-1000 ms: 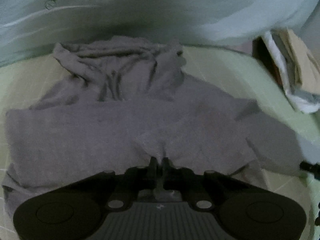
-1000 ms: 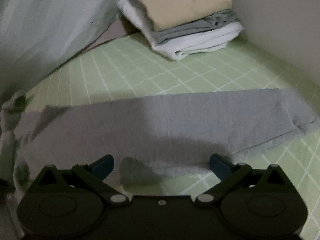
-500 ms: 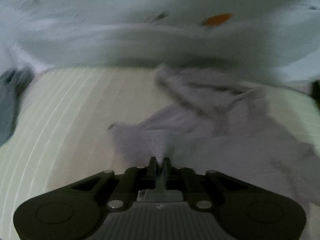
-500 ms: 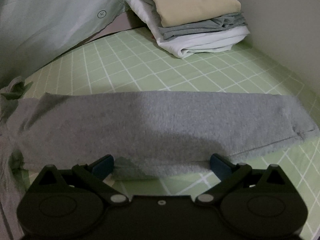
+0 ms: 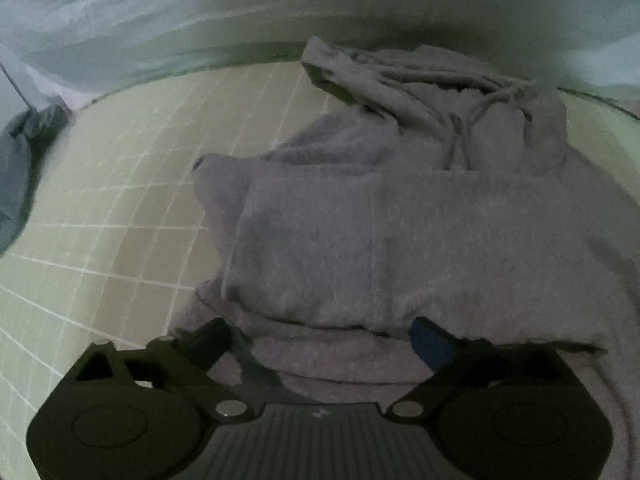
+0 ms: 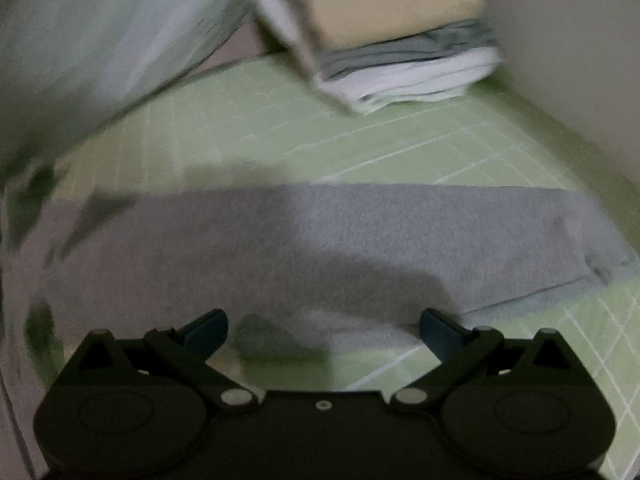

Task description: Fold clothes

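Grey fleece fills both views: a hooded sweatshirt lies on a bed sheet of pale green crossed by a white grid. In the left wrist view its hood sits crumpled toward 12 o'clock with the drawstring trailing down, and a sleeve or side panel is laid across the body in a flat band, presumably to narrow the garment before the next fold. The left gripper hovers at the near hem at 6 o'clock; its fingers are opening and already stand wide, with fabric lying between them but no pad pressing on it, so the cloth looks just released where the fold was meant to land. The right gripper has its fingers spread wide too, holding nothing, poised above the near edge of the other sleeve, which stretches across from 9 to 3 o'clock with its cuff at 3 o'clock. That sleeve probably comes next, brought over the body to match. At 1 o'clock in the right wrist view, a stack of folded clothes, tan on top over grey and white, rests well apart against the wall, likely the place for finished pieces. A pale patterned duvet heaps up at the far edge of the bed, and a dark grey garment lies at 9 o'clock, possibly awaiting its turn.
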Motion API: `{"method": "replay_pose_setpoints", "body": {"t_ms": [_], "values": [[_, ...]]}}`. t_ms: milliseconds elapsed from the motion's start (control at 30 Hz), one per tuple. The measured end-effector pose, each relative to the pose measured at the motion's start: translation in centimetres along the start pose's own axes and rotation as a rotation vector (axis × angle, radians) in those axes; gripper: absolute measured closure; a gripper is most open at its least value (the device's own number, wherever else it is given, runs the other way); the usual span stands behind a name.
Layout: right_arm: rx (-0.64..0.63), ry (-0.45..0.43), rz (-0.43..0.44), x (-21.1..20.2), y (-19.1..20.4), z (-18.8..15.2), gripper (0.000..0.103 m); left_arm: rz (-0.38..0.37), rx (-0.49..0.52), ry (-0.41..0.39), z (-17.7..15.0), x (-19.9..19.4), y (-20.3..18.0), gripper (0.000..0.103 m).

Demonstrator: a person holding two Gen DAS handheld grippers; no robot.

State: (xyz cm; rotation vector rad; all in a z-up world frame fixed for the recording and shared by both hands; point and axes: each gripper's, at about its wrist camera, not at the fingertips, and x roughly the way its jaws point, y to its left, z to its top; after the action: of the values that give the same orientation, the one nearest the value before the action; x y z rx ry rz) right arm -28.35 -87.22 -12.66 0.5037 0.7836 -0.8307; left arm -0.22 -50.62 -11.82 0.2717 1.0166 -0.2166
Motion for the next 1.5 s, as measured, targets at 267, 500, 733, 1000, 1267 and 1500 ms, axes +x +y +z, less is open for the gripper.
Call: {"method": "replay_pose_setpoints", "body": {"t_ms": [267,500,733,1000,1267,1500], "values": [[0.077,-0.047,-0.213,0.7,-9.1,1.8,0.000,-0.046,-0.076,0.032,-0.1,1.2,1.3,0.000],[0.095,-0.045,-0.318,1.7,-14.3,2.1,0.000,-0.068,-0.135,0.028,-0.7,1.3,1.8,0.000],[0.166,-0.073,-0.298,2.7,-15.9,2.2,0.000,-0.064,-0.149,0.018,-0.9,1.1,1.9,0.000],[0.107,-0.117,-0.251,1.9,-14.0,1.7,0.034,-0.050,-0.186,0.020,-1.0,1.0,1.9,0.000],[-0.072,-0.124,-0.097,-1.0,-9.1,1.6,0.098,-0.169,-0.193,-0.059,-2.0,-2.5,3.4,0.000],[-0.084,-0.192,0.109,-5.5,-3.2,0.2,0.098,-0.107,-0.120,-0.116,-4.3,-6.4,5.2,0.000]]}}
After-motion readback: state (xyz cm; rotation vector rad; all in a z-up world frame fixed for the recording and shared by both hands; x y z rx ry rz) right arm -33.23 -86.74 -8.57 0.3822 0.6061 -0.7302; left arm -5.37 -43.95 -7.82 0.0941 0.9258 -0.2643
